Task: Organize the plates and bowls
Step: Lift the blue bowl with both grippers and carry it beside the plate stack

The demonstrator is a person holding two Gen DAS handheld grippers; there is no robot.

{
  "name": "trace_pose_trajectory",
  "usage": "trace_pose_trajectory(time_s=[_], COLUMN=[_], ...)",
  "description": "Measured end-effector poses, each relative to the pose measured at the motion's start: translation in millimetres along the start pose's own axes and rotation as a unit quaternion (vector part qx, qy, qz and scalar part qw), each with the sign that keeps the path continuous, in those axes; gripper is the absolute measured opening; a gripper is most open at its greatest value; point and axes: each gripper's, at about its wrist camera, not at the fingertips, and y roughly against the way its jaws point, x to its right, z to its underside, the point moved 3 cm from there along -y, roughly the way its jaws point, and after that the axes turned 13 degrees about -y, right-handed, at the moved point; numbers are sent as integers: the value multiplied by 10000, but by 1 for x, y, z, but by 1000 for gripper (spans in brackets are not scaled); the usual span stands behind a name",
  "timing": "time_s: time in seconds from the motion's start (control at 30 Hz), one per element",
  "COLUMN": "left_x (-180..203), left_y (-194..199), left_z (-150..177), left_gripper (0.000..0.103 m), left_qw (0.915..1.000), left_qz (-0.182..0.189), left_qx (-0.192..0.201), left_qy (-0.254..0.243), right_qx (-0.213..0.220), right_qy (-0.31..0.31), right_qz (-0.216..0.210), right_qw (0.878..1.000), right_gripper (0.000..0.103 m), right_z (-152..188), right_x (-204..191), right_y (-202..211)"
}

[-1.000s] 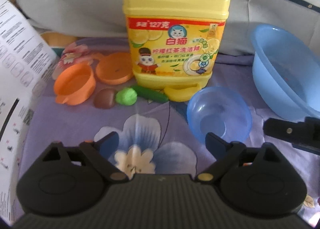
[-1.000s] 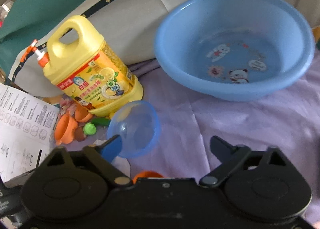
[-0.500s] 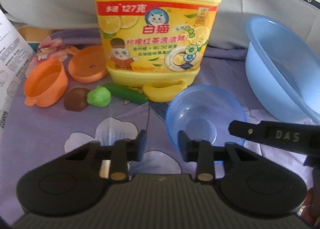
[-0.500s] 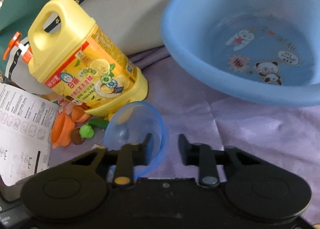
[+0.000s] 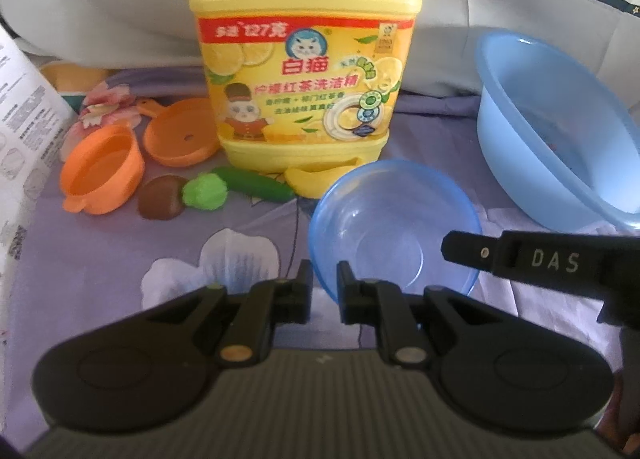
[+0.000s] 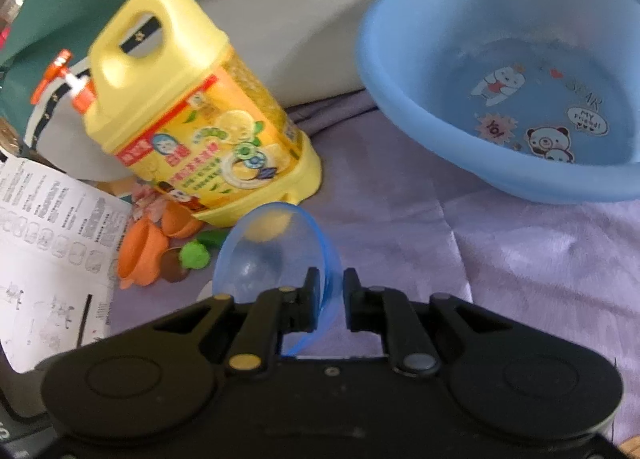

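Observation:
A small clear blue bowl (image 5: 394, 227) sits on the purple flowered cloth in front of a yellow detergent jug (image 5: 304, 59). My left gripper (image 5: 325, 289) is shut on its near left rim. My right gripper (image 6: 331, 297) is shut on the bowl's (image 6: 272, 255) right rim, and one of its fingers (image 5: 472, 253) reaches over the bowl in the left wrist view. A large blue basin (image 6: 520, 71) stands at the right, also seen in the left wrist view (image 5: 560, 139).
An orange toy pot (image 5: 102, 175) and its orange lid (image 5: 182, 135) lie left of the jug. A brown toy piece (image 5: 160, 203), a green toy (image 5: 206, 191), a green cucumber (image 5: 256, 185) and a yellow banana (image 5: 320, 179) lie by the jug's base. A printed paper sheet (image 6: 48, 243) is at the far left.
Both grippers moved in toward the small blue bowl and closed from wide open onto its rim, one on each side. The bowl now tilts in the right wrist view.

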Motion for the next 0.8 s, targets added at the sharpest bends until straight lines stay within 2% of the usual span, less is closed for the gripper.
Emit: trace_pose_trajectory(time_s=[0.2, 0.5, 0.8], left_x=[-4, 8, 34], left_y=[43, 124, 189], left_z=[10, 41, 92], left_gripper=[12, 13, 17], left_qw=[9998, 9990, 9982], left_qz=[-58, -3, 115], left_qx=[161, 437, 563], left_qy=[40, -26, -146], right_qx=[46, 86, 17], right_qy=[113, 288, 343], right_qz=[-90, -171, -101], right_qw=[9999, 9994, 9994], right_gripper=[12, 12, 12], right_z=[17, 58, 113], right_x=[-15, -27, -9], right_y=[33, 106, 165])
